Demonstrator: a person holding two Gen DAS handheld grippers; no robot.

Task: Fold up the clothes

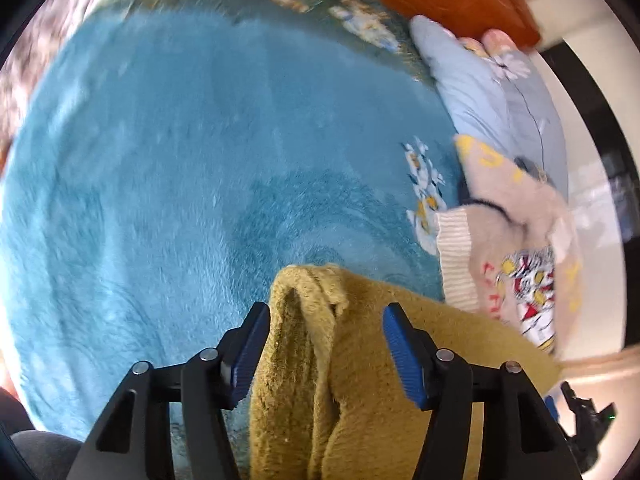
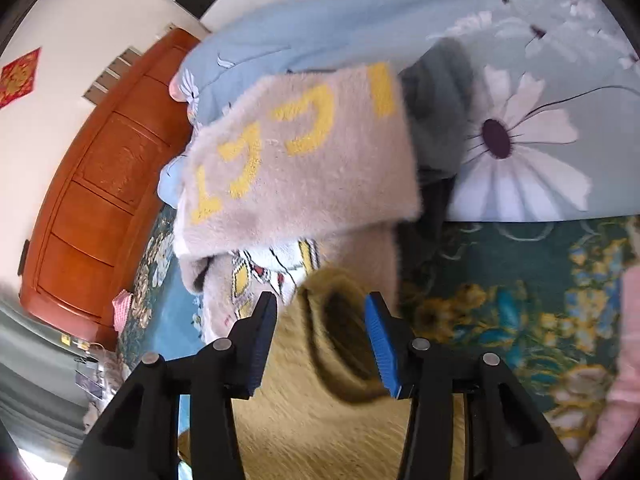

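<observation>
A fuzzy mustard-yellow garment (image 1: 360, 380) lies bunched on the teal fleece blanket (image 1: 180, 160). My left gripper (image 1: 326, 310) is open, its blue pads wide apart on either side of a fold of the garment. In the right wrist view the same mustard garment (image 2: 304, 420) spreads below my right gripper (image 2: 321, 300), which is open with a rolled cuff (image 2: 344, 336) lying between its fingers. A beige sweater (image 2: 304, 160) with yellow letters and a cartoon print lies folded just beyond; in the left wrist view the beige sweater (image 1: 508, 248) sits to the right.
A light-blue flowered duvet (image 2: 540, 140) is piled behind the sweater, with a grey garment (image 2: 440, 112) on it. An orange wooden headboard (image 2: 100, 184) stands at the left. Pink cloth (image 2: 624, 360) shows at the right edge. The blanket border (image 2: 500, 300) has a flower pattern.
</observation>
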